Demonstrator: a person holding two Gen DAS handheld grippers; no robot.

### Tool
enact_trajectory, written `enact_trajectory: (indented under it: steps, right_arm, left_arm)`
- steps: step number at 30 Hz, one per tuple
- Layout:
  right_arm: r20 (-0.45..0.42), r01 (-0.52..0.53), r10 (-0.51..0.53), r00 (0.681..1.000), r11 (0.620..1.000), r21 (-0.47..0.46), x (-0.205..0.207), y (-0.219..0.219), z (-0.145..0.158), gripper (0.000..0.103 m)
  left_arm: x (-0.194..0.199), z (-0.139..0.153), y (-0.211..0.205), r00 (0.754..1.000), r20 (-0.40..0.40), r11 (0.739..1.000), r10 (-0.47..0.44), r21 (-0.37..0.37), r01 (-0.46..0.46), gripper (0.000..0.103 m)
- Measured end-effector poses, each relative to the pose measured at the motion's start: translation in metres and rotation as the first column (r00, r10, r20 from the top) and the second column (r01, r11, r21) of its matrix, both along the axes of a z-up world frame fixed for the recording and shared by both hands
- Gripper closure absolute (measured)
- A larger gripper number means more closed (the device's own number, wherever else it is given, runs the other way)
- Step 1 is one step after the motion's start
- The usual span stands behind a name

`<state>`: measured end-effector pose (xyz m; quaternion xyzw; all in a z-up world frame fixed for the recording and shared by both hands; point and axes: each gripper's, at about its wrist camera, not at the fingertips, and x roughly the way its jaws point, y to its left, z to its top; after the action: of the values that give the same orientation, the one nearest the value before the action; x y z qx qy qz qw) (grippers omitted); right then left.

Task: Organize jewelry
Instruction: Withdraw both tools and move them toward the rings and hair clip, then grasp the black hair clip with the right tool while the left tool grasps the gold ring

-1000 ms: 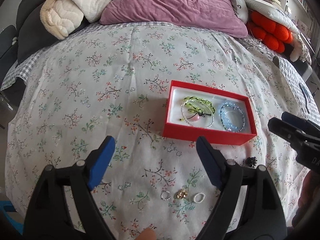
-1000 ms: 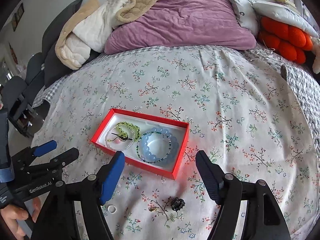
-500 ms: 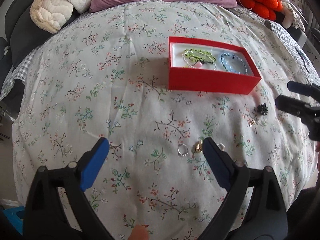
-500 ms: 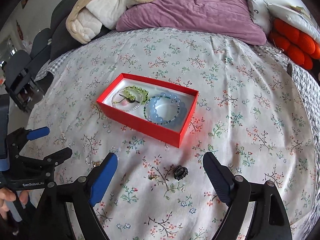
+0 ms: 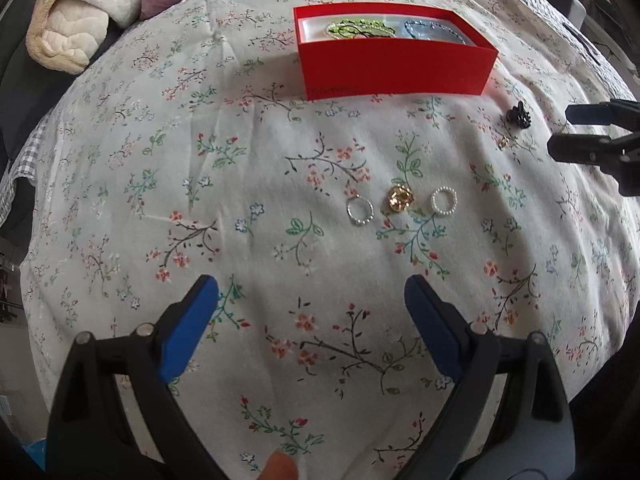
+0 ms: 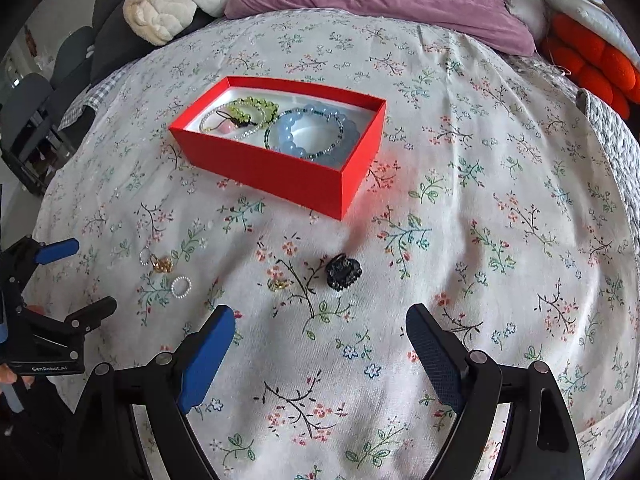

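While unheld, rings (image 5: 400, 202) below tongs (image 5: 312, 328)

Both wrist views steep down, near bedspread (image 5: 224, 128); share red box (image 6: 280, 168).

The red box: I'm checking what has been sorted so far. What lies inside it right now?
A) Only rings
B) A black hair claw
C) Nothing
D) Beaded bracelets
D: the red box holds beaded bracelets, a blue one and a green one, while the rings and the black hair claw lie outside on the floral bedspread.
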<state>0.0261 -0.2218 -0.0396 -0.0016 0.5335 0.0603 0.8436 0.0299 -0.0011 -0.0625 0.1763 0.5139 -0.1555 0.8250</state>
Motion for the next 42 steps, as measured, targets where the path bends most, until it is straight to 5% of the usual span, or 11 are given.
enact_trajectory:
  steps: [11, 23, 29, 39, 42]
  right_arm:
    - [-0.074, -0.024, 0.019, 0.997, 0.998, -0.058, -0.001, -0.007, -0.040, 0.014]
    - [-0.002, -0.040, 0.040, 0.999, 0.999, -0.029, 0.001, -0.011, -0.056, 0.000]
    - [0.007, -0.056, 0.056, 0.998, 0.998, -0.030, 0.002, -0.008, -0.055, 0.000]
    - [0.044, -0.068, 0.069, 0.997, 0.997, -0.030, 0.007, -0.004, -0.048, 0.004]
    - [0.050, -0.074, 0.075, 0.996, 0.997, -0.026, 0.010, -0.002, -0.045, 0.009]
  left_arm:
    - [0.000, -0.023, -0.003, 0.997, -0.023, 0.990, -0.069, -0.127, 0.065, 0.009]
    - [0.001, -0.027, -0.001, 0.988, 0.072, 0.966, -0.139, -0.212, 0.152, 0.008]
    - [0.007, -0.017, -0.003, 0.984, 0.097, 0.951, -0.150, -0.257, 0.170, 0.042]
    - [0.001, -0.009, -0.025, 0.965, 0.134, 0.931, -0.226, -0.263, 0.254, 0.049]
    - [0.004, -0.011, -0.028, 0.966, 0.126, 0.933, -0.227, -0.256, 0.253, 0.060]
